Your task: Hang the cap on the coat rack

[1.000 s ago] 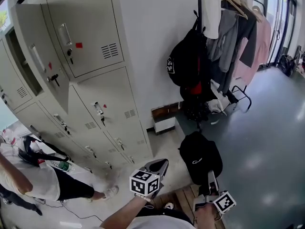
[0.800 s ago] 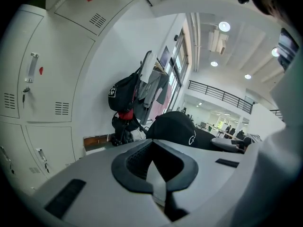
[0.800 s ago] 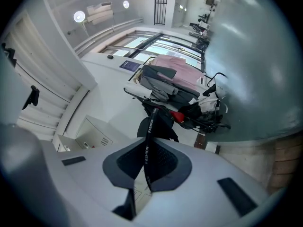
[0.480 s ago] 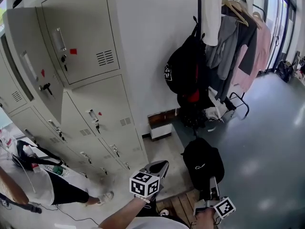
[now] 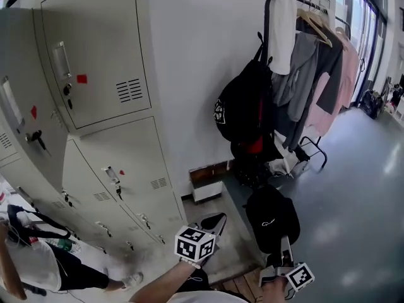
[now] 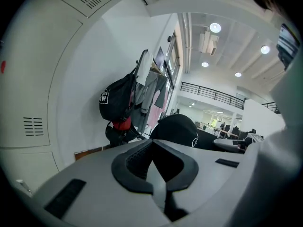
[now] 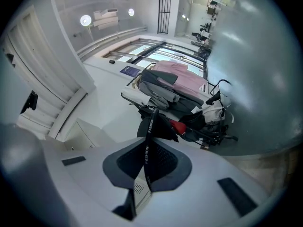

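The grey lockers point(image 5: 113, 137) fill the left of your head view, with one door standing open at the far left. To their right the coat rack point(image 5: 266, 24) stands against the white wall, loaded with grey, dark and pink clothes. A black backpack point(image 5: 243, 106) hangs on the rack's near side. At the lower left a person point(image 5: 44, 264) in a white top and black shorts is near the foot of the lockers. The black cap point(image 5: 271, 216) is not on the rack. You carry it low in front of you, short of the rack's foot, in your right gripper point(image 5: 283, 240). In the right gripper view its jaws are clenched on the cap's black strap point(image 7: 150, 122), printed FASHION, which runs up between the pads. Your left gripper point(image 5: 216, 219) is just left of the cap and holds nothing. In the left gripper view its pads meet at the tips with only air between them.
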### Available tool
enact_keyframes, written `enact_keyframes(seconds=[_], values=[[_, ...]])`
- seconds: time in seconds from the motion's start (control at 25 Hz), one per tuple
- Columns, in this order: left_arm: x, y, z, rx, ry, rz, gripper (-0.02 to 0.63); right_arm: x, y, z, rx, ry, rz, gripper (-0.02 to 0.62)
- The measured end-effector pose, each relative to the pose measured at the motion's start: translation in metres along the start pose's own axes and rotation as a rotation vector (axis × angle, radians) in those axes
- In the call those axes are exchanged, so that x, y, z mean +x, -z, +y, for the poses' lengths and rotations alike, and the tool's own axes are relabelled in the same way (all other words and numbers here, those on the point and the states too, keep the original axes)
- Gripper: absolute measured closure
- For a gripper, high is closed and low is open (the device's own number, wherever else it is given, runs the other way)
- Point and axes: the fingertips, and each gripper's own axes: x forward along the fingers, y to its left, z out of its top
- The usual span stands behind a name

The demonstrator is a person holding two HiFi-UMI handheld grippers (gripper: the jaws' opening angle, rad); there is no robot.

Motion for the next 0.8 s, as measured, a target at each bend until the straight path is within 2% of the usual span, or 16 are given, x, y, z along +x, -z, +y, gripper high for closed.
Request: enact_keyframes(seconds=[0.2,0.48,0.8], values=[[0.045,-0.026,0.047,0.037,0.046,-0.002,0.603,0.069,0.001,-0.005,-0.023,-0.011,-0.034,0.577],[0.098,-0.088,0.097,0.090,0.078,-0.021,0.603,0.155,-0.007,0.003,-0.046,-0.041,-0.055,0.577],[0.141,-0.128,0.141,0.097,0.095,-0.012,0.603,0.234,-0.014,0.024,-0.059,-0.107,-0.095,0.577]])
